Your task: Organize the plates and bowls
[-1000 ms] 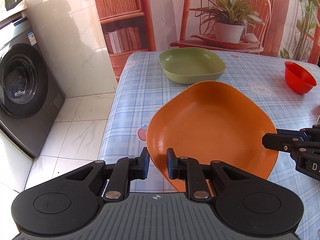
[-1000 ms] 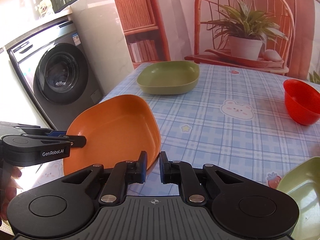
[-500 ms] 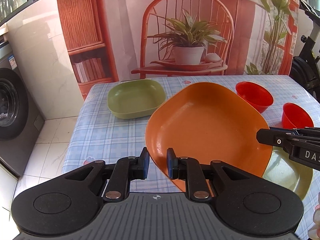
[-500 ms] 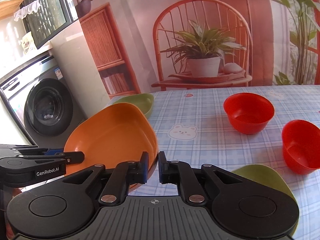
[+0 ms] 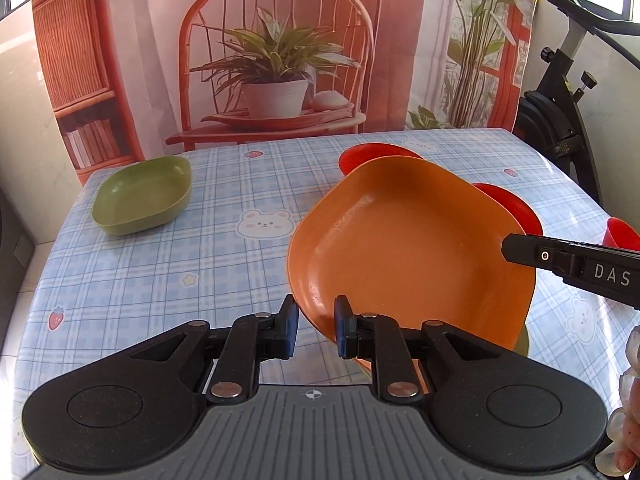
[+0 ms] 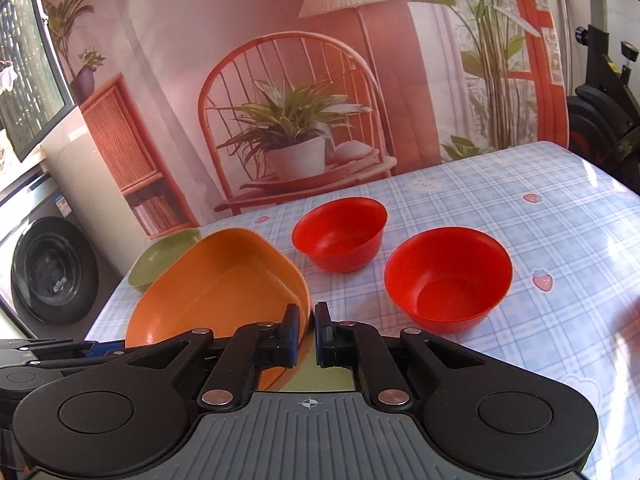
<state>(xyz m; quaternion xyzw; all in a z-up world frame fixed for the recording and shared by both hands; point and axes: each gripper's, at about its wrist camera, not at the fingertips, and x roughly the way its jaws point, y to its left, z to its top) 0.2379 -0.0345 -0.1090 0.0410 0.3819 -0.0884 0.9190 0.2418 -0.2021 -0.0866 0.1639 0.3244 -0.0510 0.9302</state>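
Over the checked tablecloth (image 5: pixel 168 280), from my left wrist, my left gripper (image 5: pixel 314 326) pinches the near rim of the orange plate (image 5: pixel 404 248), held tilted above the table; it is empty. The right gripper (image 5: pixel 516 249) clamps its far-right edge. An empty green plate (image 5: pixel 142 196) sits far left. From my right wrist, my right gripper (image 6: pixel 306 334) is closed on the plate's rim. Two empty red bowls (image 6: pixel 448 278) stand side by side, apart. Another green plate (image 6: pixel 316 378) shows just beneath my jaws.
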